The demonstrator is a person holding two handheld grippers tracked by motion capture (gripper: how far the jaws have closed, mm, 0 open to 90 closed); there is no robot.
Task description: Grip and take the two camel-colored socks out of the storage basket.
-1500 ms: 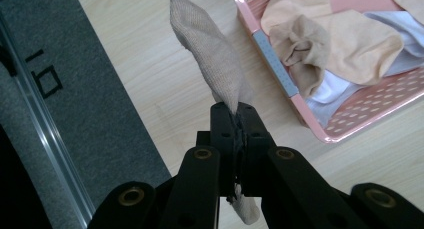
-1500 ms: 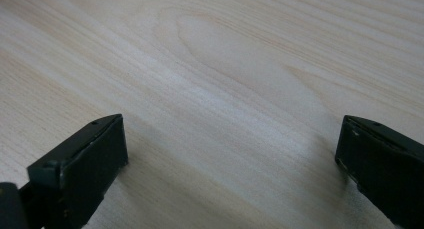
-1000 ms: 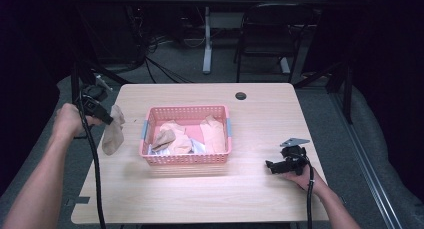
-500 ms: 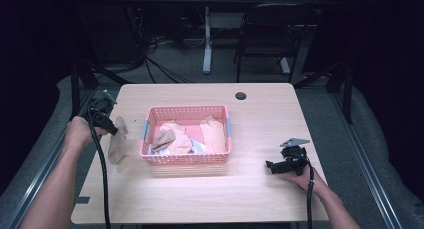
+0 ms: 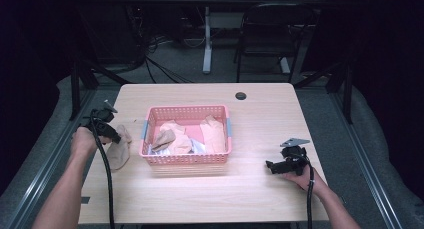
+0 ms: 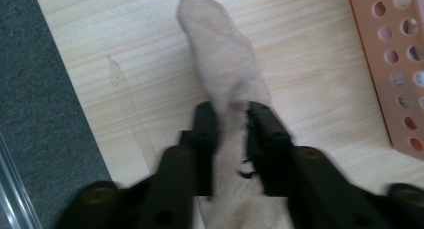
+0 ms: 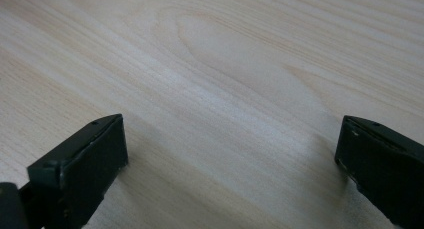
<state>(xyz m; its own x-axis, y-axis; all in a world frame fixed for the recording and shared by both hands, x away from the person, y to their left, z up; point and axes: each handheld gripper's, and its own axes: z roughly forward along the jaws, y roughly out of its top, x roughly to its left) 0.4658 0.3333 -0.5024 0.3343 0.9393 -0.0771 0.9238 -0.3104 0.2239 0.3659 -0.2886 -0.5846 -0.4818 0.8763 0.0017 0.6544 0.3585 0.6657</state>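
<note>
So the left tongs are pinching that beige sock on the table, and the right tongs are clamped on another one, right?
Not quite. The left tongs do pinch the beige sock, but the right tongs stand wide open over bare table, as the right gripper view shows.

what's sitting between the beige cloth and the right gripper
The pink basket of folded cloths, seen in the high view, lies between the beige cloth and the right gripper.
</note>
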